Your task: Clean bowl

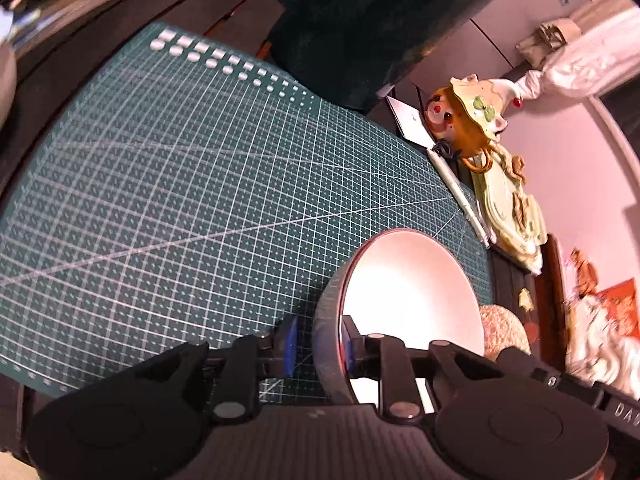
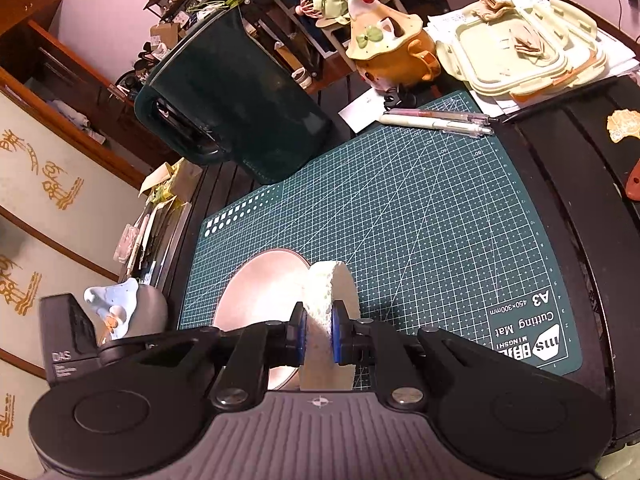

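My left tongs (image 1: pixel 318 346) pinch the bowl (image 1: pixel 416 296) by its rim, one pad inside, one outside, tilting it above the cutting mat (image 1: pixel 180 184). My right tongs (image 2: pixel 318 332) are clamped on a white sponge (image 2: pixel 326 292) at the bowl's edge. The inside looks clean already, so I judge wiping is underway or nearly done. The mat's middle is open; the dark pitcher (image 2: pixel 240 100), pens (image 2: pixel 436 122) and teapot (image 2: pixel 390 52) crowd its far edge.
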